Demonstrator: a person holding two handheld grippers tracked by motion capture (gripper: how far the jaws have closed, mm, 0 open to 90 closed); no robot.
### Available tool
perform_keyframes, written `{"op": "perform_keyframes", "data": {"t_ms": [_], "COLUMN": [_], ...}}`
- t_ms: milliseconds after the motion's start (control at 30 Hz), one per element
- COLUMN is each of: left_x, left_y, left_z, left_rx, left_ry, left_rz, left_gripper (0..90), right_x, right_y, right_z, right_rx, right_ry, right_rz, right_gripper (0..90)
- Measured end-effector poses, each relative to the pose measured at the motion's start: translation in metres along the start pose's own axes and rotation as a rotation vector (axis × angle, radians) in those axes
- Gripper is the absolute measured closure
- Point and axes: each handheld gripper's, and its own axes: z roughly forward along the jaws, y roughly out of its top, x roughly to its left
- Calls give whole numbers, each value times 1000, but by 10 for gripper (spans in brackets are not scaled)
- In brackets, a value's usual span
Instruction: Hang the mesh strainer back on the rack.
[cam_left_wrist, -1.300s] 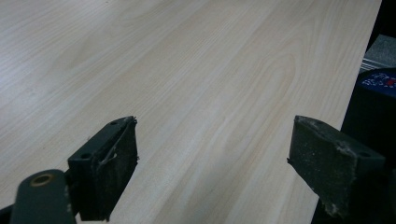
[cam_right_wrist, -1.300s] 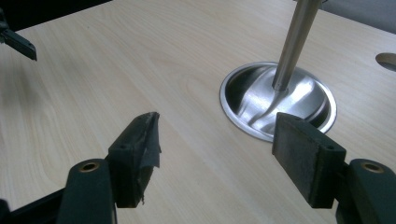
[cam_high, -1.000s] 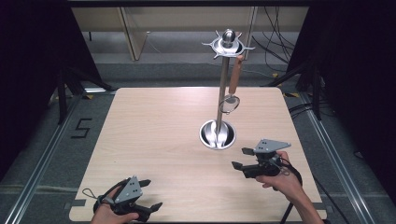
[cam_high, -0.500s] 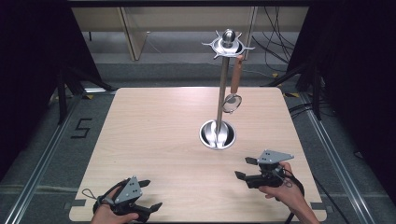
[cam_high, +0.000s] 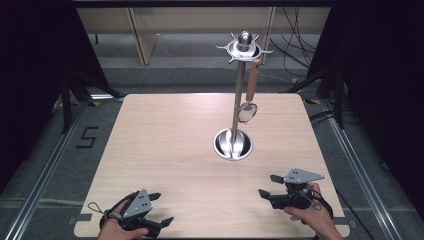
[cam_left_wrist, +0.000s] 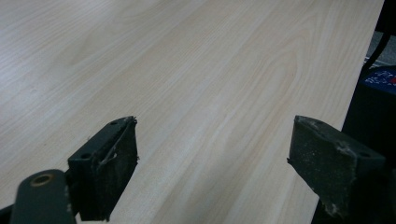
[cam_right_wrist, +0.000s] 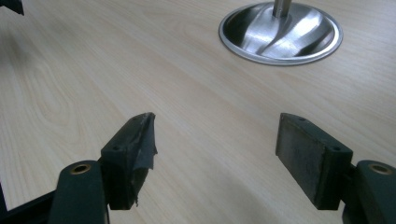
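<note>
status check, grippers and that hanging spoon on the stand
Left gripper open, empty, near table edge. Right gripper open, empty, jaws just opening, short of stand. Spoon hangs from the stand's top. Nothing between.

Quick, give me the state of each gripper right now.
Left gripper: open, nothing between its jaws, low over the table.
Right gripper: open, holding nothing; its jaws have just been opening, with bare table between them.
</note>
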Motion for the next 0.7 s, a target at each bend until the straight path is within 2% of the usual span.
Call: {"op": "perform_keyframes", "data": {"t_ms": [33,133,200,267,300,333,400,433,467,567,700], "left_x": [0,-1,-1,-1,-1,-1,-1,-1,-1,-1,-1], "left_y": [0,0,0,0,0,0,0,0,0,0,0], "left_z": [0,1,1,1,1,1,1,1,1,1,1], "left_rx": [0,-8,-6,-6,-6,-7,-8,-8,-8,-7,-7], "left_ry": [0,-4,-5,-4,-4,-3,-3,-3,-3,-3,-3], "left_rz": [0,-10,-10,-10,-10,-9,-9,-9,-8,-9,-9], "left_gripper": [151,151,151,151,151,150,151,151,151,150,151], "right_x": [-2,0,1,2,-1,2,2,3,2,2,2], "right_y": [-1,-5,-7,-9,-10,-11,-12,-13,-13,-15,-15], "right_z": [-1,-5,-7,-8,-7,-8,-9,-9,-9,-9,-9], "right_rx": [1,6,12,9,9,15,22,26,23,35,29], "right_ry": [-11,-8,-17,-25,-19,-19,-36,-35,-45,-30,-35], "right_rz": [-30,14,16,10,-15,7,-20,-5,-30,-24,-29], "right_gripper": [294,294,293,292,291,290,290,290,290,289,288]}}
